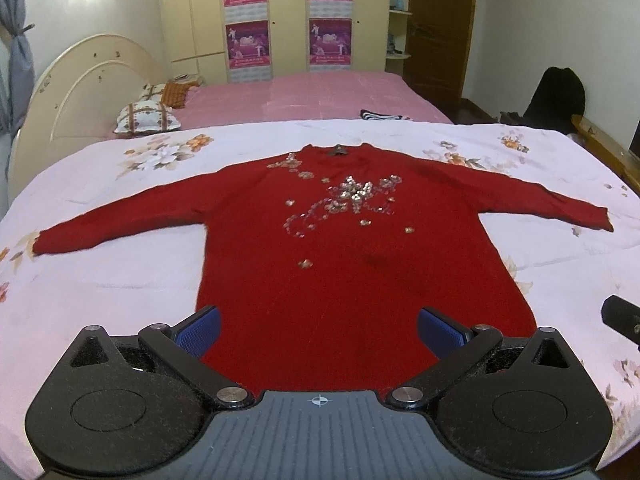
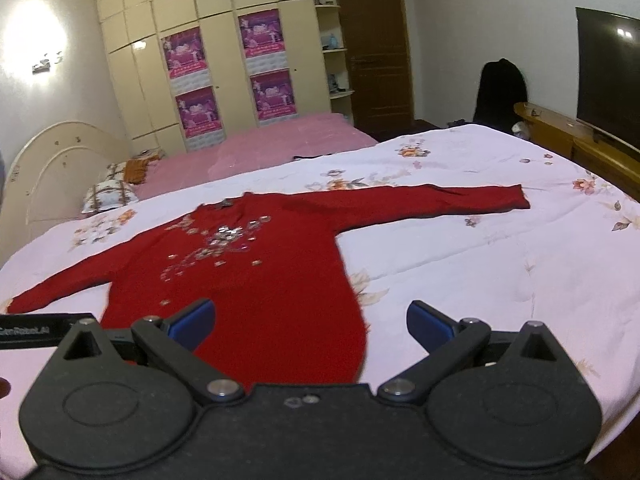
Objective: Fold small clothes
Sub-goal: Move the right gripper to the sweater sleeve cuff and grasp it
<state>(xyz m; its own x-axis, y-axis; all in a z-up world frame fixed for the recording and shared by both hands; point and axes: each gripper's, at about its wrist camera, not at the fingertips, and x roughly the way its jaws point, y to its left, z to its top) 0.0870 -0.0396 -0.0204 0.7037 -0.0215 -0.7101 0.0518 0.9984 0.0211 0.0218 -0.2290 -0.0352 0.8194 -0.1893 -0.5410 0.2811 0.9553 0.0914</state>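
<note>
A red long-sleeved sweater (image 1: 344,264) with sequin flowers on its chest lies flat on the floral bedspread (image 1: 120,280), both sleeves spread out, neckline at the far side. My left gripper (image 1: 318,330) hovers open above the sweater's hem, blue pads wide apart and empty. In the right wrist view the same sweater (image 2: 256,280) runs from the lower left to a sleeve cuff at the upper right. My right gripper (image 2: 310,326) is open over the hem's right corner, holding nothing. A black part of the right gripper (image 1: 622,318) shows at the left view's right edge.
A second bed with a pink cover (image 1: 304,96) and pillows (image 1: 146,118) stands behind. A cream wardrobe (image 2: 208,60) with posters lines the far wall. A wooden bench (image 2: 576,140) with a television (image 2: 608,76) runs along the right; a black garment on a chair (image 2: 500,92) sits near the door.
</note>
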